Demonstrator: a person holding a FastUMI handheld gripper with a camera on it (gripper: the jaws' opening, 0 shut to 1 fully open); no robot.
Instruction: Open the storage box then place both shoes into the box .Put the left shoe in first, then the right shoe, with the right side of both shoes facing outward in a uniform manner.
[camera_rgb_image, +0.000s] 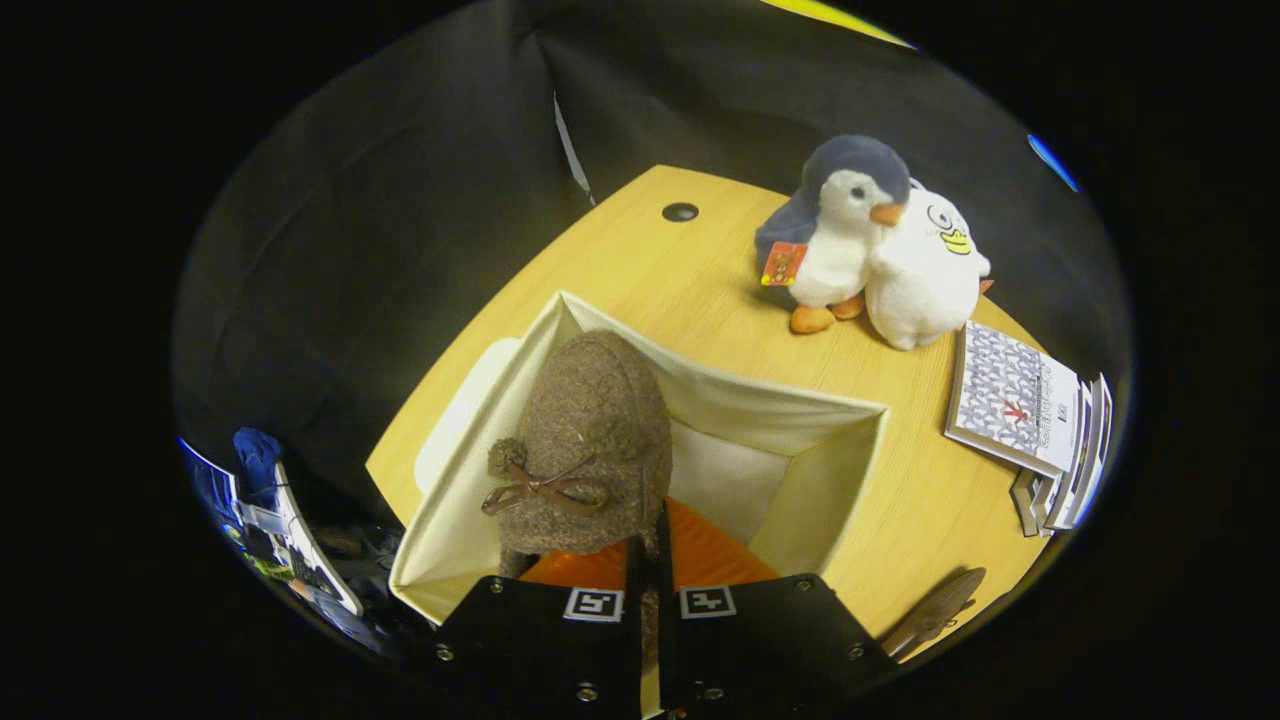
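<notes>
My gripper (648, 555) is shut on the rear rim of a brown woolly shoe (590, 440) that has a small brown bow and pompoms. The shoe hangs toe-forward over the left part of an open cream fabric storage box (830, 470), which stands on the wooden table (660, 270). The box's cream lid (455, 415) lies flat just left of it. A second brown shoe (935, 610) lies on the table to the right of my fingers, only partly visible.
Two plush toys, a grey-and-white penguin (835, 235) and a white duck (925, 270), stand beyond the box on the right. A stack of booklets (1030, 415) lies right of the box. A cable hole (680, 212) marks the far table. The table's left edge drops off beside the lid.
</notes>
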